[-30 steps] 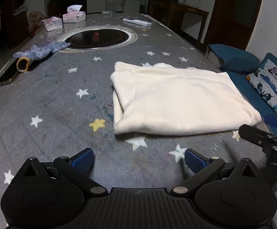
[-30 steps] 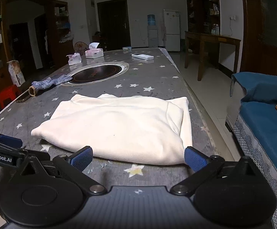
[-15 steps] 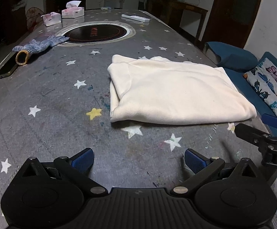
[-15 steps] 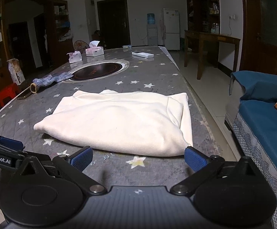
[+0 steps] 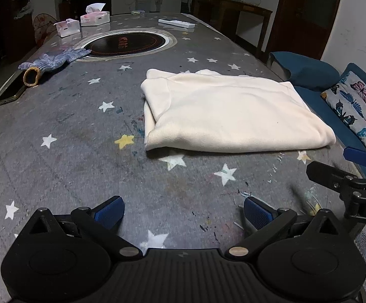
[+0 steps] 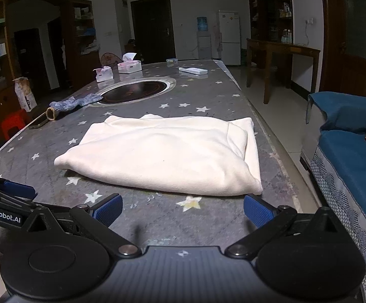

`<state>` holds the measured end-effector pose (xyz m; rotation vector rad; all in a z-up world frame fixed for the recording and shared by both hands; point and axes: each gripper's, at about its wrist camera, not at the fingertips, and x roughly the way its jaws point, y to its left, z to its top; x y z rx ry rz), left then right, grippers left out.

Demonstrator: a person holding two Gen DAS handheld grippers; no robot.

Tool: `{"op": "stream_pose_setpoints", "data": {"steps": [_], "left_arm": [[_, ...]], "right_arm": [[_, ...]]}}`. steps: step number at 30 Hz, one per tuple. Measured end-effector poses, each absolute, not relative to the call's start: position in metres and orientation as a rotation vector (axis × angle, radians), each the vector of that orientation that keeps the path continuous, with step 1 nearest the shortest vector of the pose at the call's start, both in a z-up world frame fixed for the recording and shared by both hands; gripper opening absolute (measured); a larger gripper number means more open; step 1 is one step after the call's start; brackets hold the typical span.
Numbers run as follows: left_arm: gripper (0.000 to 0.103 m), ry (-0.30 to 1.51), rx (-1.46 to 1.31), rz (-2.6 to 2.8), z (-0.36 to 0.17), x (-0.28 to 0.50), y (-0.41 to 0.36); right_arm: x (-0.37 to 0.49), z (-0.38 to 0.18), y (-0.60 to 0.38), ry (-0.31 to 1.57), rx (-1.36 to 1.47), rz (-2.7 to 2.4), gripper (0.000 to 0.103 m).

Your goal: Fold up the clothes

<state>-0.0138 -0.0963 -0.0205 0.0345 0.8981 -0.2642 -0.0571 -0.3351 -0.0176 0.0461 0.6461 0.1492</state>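
Observation:
A cream garment (image 5: 233, 111) lies folded into a flat rectangle on the grey star-patterned table (image 5: 69, 151); it also shows in the right wrist view (image 6: 167, 151). My left gripper (image 5: 183, 212) is open and empty, above the table short of the garment's near edge. My right gripper (image 6: 183, 208) is open and empty, just short of the garment's near right corner. The right gripper's fingers (image 5: 359, 157) show at the right edge of the left wrist view.
A work glove (image 5: 51, 61) and a dark phone (image 5: 11, 92) lie at the table's left edge. A round inset hob (image 5: 130, 43), two tissue boxes (image 5: 94, 17) and a remote (image 5: 176, 23) are farther back. A blue sofa (image 6: 354, 151) stands right of the table.
Both grippers have drawn back from the garment toward the table's near edge; more bare table shows between the fingers and the cloth. The garment has not moved.

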Motion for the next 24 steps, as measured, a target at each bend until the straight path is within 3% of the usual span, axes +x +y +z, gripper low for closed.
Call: {"op": "stream_pose_setpoints", "data": {"steps": [24], "left_arm": [[0.103, 0.897, 0.045, -0.258, -0.02, -0.024, -0.096]], "right_arm": [[-0.068, -0.016, -0.332, 0.64, 0.047, 0.157, 0.103]]}}
